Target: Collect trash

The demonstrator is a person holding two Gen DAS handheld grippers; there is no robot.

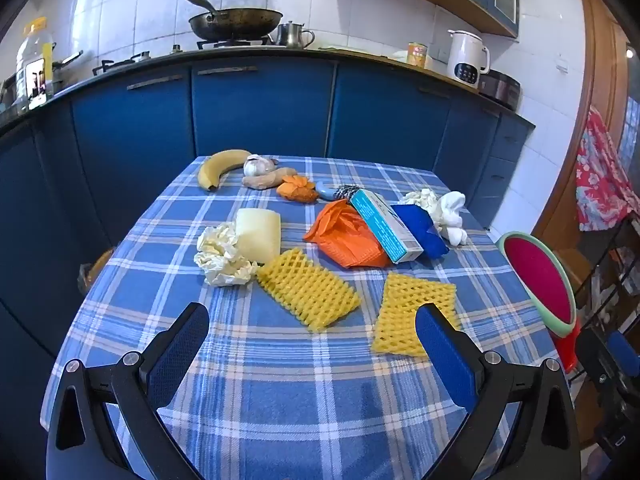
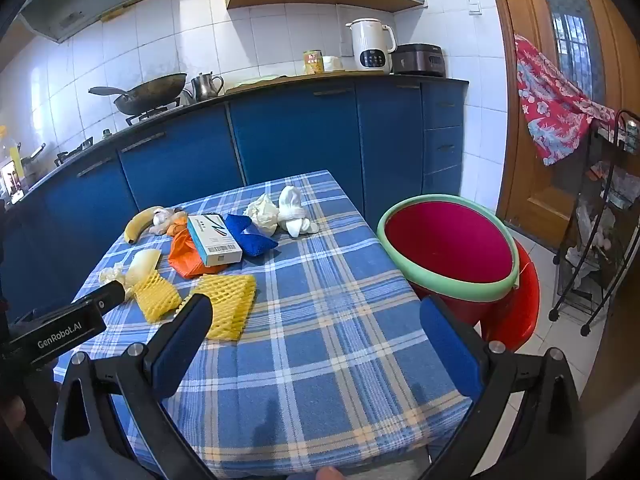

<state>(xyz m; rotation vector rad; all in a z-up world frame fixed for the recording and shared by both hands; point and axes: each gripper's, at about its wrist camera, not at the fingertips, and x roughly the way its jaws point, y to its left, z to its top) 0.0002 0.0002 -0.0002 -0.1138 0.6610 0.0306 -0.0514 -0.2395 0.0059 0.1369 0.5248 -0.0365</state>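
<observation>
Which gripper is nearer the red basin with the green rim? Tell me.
Right. The right gripper hovers open above the table's near right part, the red basin just ahead to its right. The left gripper hovers open over the yellow foam nets, farther left.

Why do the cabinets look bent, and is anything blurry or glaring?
Left wrist view: fisheye bows the blue cabinets, corners go black, glare on the wall tiles. Right wrist view: door frame curves, table sharp, soft shadows under the hand-held gripper.

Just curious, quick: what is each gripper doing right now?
Left gripper: open, holding nothing.
Right gripper: open, holding nothing.
</observation>
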